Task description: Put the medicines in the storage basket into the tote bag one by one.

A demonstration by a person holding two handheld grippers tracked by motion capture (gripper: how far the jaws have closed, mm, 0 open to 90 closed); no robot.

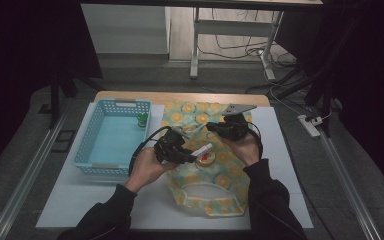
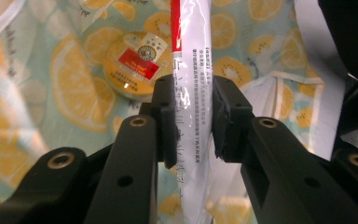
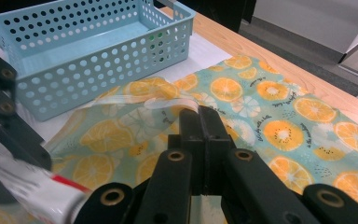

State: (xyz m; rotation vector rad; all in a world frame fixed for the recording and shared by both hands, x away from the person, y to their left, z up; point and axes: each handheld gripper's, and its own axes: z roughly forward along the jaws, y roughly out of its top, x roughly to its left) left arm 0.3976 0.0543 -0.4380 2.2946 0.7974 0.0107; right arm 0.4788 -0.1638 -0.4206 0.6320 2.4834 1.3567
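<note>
Here, white tube (image 2: 192,93), red band, small unreadable print

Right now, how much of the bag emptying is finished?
One small green bottle already sits in the blue basket, so that part looks done. In hand: the left claw pinches a white and red tube, while the right claw is shut on the edge of the lemon-print bag. Left to do, I'd guess: put the tube in the basket, then the round yellow tin lying on the bag.
</note>
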